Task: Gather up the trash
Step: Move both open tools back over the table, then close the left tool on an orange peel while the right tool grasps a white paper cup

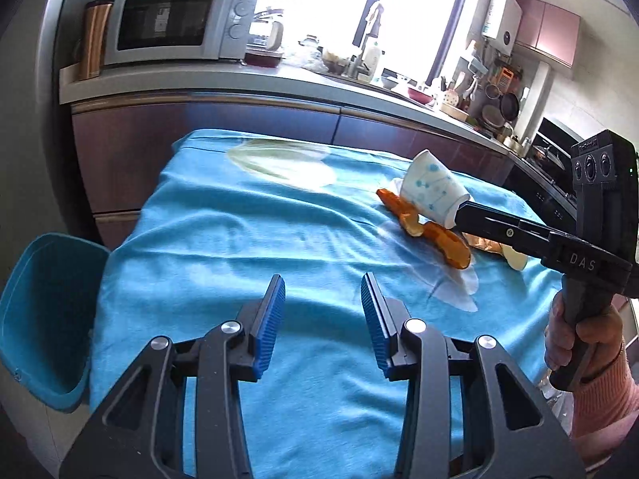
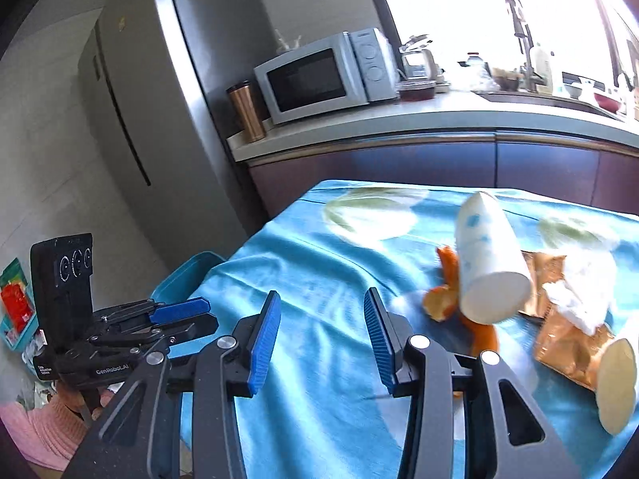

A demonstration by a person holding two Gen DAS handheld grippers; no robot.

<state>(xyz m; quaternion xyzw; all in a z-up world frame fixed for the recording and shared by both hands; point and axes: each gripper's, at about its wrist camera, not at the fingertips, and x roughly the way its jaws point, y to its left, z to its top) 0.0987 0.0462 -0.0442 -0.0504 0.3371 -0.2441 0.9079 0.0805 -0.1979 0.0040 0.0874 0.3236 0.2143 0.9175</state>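
Standing tallest at the far left is a grey steel refrigerator [image 2: 159, 80], and next to it a kitchen counter carries a white microwave oven [image 2: 315, 80] with a copper-coloured metal tumbler [image 2: 245, 111] just to its left. Nearer lies the table under a bright blue cloth printed with pale flowers [image 1: 239, 239], its folds rumpled. A teal plastic trash bin [image 1: 44, 319] sits low against the table's left edge, its mouth open. The left gripper [image 1: 323, 307] hangs above the near part of the cloth, jaws spread apart with only blue fabric between the ribbed blue pads. The right gripper [image 2: 321, 315] is over the right half of the table, jaws likewise parted and holding nothing; from the left wrist view its tips sit right at the rim of a white paper cup with light blue dots [image 1: 431, 189]. That cup is tilted, mouth toward the near right, at the far right of the table, and it is blurred, so I cannot tell whether it rests on the litter beneath. Just right of it lies a crumpled golden-brown foil wrapper [image 2: 567, 343], with a curled strip of orange peel [image 2: 443, 299] under the cup's left side. A wad of white tissue [image 2: 583, 291] lies on the wrapper.
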